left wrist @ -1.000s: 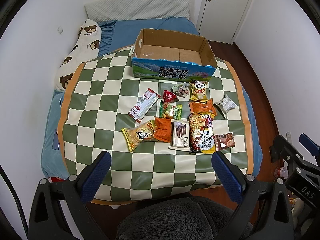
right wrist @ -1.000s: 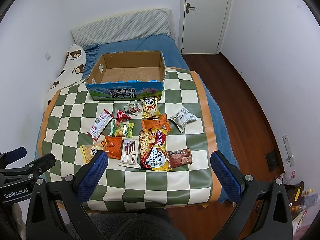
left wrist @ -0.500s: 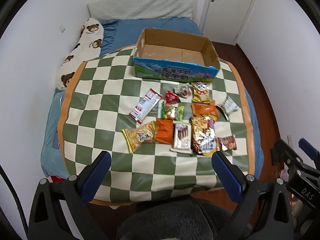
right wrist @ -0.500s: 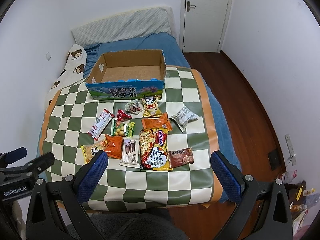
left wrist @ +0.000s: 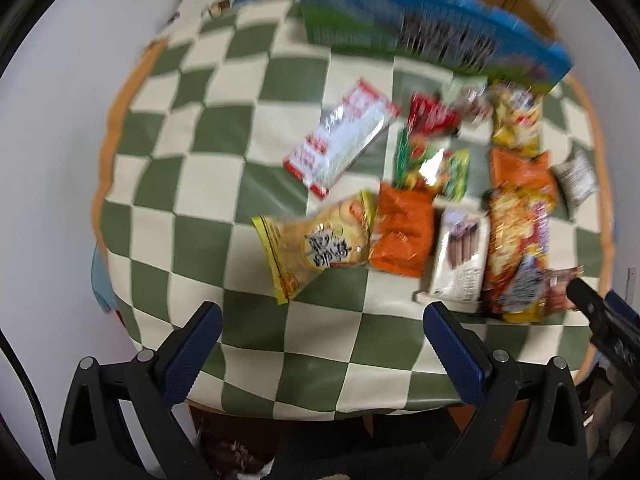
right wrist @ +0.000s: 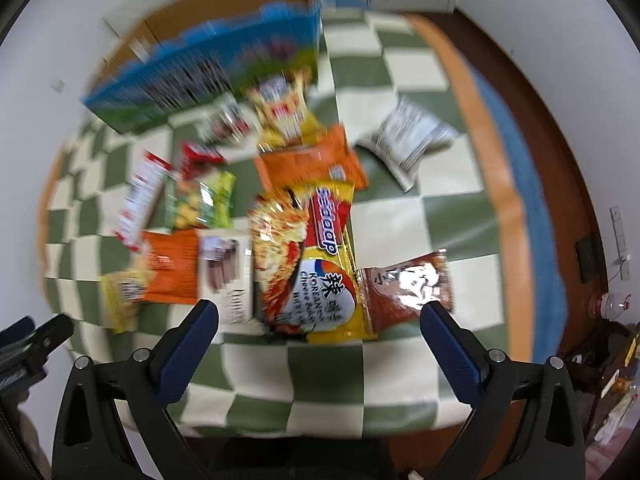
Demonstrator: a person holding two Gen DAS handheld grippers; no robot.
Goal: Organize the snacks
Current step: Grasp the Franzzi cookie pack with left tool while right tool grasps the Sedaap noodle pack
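A checkered cloth [right wrist: 460, 184] covers the table; a bottle [right wrist: 610, 305] stands beside it.

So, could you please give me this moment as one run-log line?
phase: approach | left gripper: open, empty | right gripper: open, empty | snacks: all on checkered cloth | milk carton box: no snacks visible

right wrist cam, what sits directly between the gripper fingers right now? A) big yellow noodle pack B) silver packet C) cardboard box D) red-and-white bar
A: the big yellow noodle pack lies centred ahead of the open right gripper; the silver packet is off to the right and farther away, near the cloth's edge.
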